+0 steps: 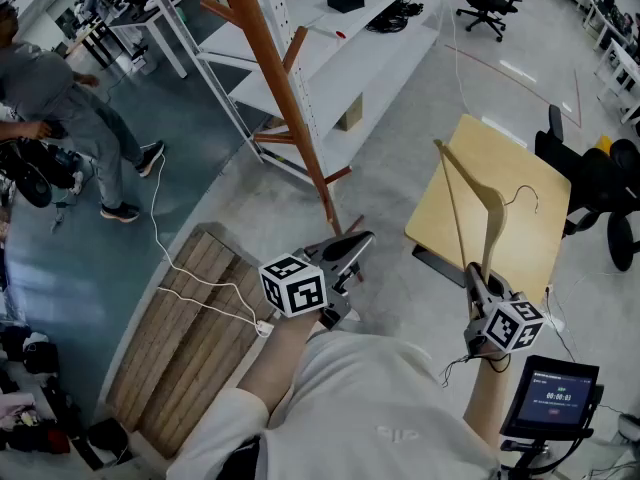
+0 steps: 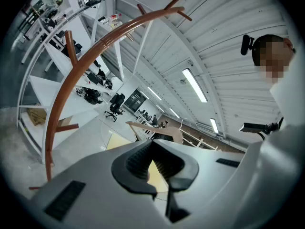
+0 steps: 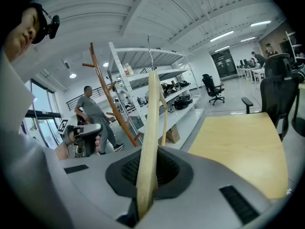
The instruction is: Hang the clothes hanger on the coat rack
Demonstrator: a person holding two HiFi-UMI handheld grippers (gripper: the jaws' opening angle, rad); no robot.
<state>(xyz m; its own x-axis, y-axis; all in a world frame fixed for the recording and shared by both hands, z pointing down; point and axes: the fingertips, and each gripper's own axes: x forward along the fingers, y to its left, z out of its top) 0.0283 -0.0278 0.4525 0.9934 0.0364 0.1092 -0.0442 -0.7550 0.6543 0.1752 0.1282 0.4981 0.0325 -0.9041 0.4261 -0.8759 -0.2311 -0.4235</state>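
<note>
Closest in, the right gripper [image 1: 474,276] has its jaws clamped on one arm end of the pale wooden clothes hanger with a thin metal hook [image 1: 491,211]. The right gripper view shows the wood [image 3: 151,128] pinched tight between the black pads [image 3: 164,168] and rising upright. Over on the left, the left gripper [image 1: 362,243] is closed with its tips together and nothing between them, and it points towards the rack.

The hanger is off the rack, up in the air. In the head view it sits over the left part of the light yellow square tabletop [image 1: 535,243], with the hook towards the tabletop's middle.

On the floor beside the left gripper lies a weathered slatted wooden panel [image 1: 185,338] with a white cable [image 1: 160,218] trailing across it.

Further out stands the reddish-brown wooden coat rack with angled pegs [image 1: 280,88], well apart from the hanger. It rises just in front of the white metal shelving unit [image 1: 340,53]. Far left, a person in grey [image 1: 70,108] walks; far back, a black office chair [image 1: 485,3].
</note>
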